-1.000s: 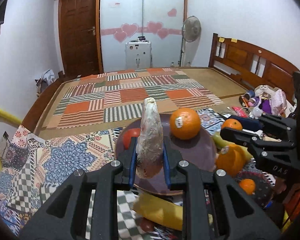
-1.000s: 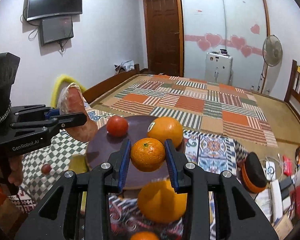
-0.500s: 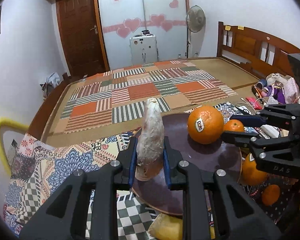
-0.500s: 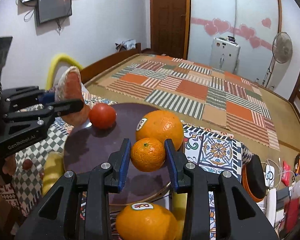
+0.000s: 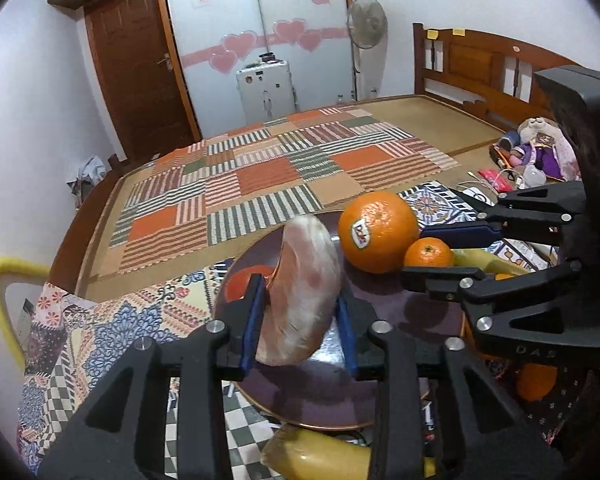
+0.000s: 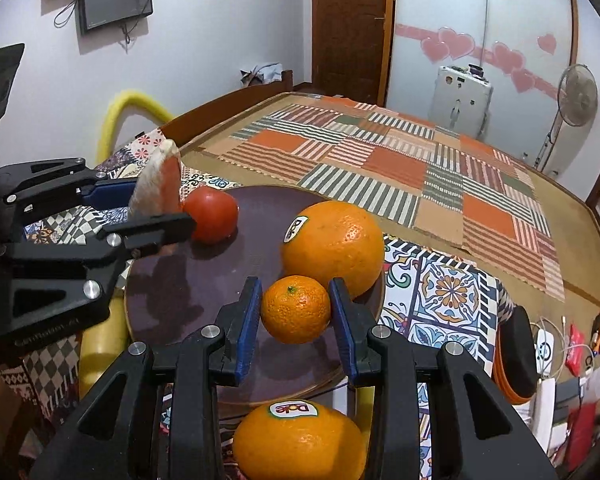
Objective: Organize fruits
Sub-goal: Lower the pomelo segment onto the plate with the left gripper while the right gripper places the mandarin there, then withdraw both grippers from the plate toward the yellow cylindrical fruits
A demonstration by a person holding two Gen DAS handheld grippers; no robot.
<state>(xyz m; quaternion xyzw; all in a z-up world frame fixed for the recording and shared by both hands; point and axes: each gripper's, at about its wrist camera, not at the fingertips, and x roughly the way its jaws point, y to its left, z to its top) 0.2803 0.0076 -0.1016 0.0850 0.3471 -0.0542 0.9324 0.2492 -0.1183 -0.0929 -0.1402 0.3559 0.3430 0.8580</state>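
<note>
The left gripper (image 5: 300, 320) has its blue pads spread fairly wide around a pinkish plastic-wrapped wedge (image 5: 304, 292), which leans tilted between them; the left pad touches it, and I cannot tell whether the right one does. The wedge hangs over the left part of the purple plate (image 6: 188, 280), just beside a tomato (image 6: 212, 216). The gripper's body reads "GenRobot.AI", blurred.

The right gripper (image 6: 296, 316) reaches in level from the plate's right side, with "DAS" on its body. Its pads bracket a mandarin (image 6: 295, 309) on the plate's near edge, slightly parted from the peel. Just behind and touching it sits a big orange (image 6: 332, 252) with a "Dole" sticker. A second Dole orange (image 6: 296, 440) lies off the plate below the gripper, on the patterned cloth (image 6: 440, 292). A banana (image 5: 320, 456) lies by the plate's near edge.
</note>
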